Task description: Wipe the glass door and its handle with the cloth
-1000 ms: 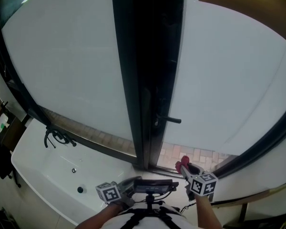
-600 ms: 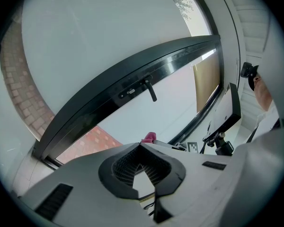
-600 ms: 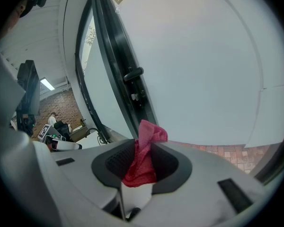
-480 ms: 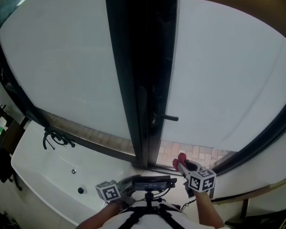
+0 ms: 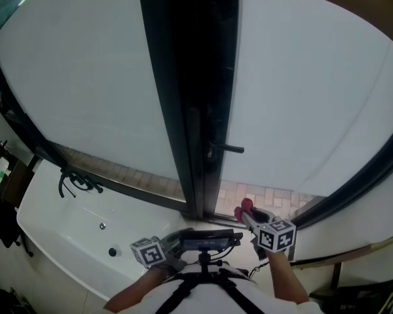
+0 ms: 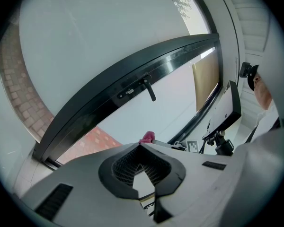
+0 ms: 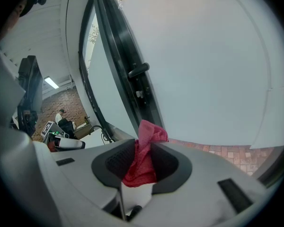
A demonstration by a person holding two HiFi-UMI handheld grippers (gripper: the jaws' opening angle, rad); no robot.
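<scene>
The left claw (image 6: 141, 146) is sitting pressed together and empty, held low. Ahead, the glass door (image 5: 295, 103) is standing with its handle (image 5: 228, 149) projecting from the dark frame (image 5: 190, 77), well apart from both claws. The right claw (image 7: 143, 145) is pinching the red cloth (image 7: 143, 167), which is not yet touching glass. Judged step: the approach. The next move is calling for raising the cloth and pressing it flat against pane or handle.

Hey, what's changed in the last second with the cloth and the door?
Little. The right tongs, shut on the red cloth, drifted slightly up-frame along with the door handle, so likely just the view shifted. Left tongs stay shut and empty; cloth not yet touching the glass door.
</scene>
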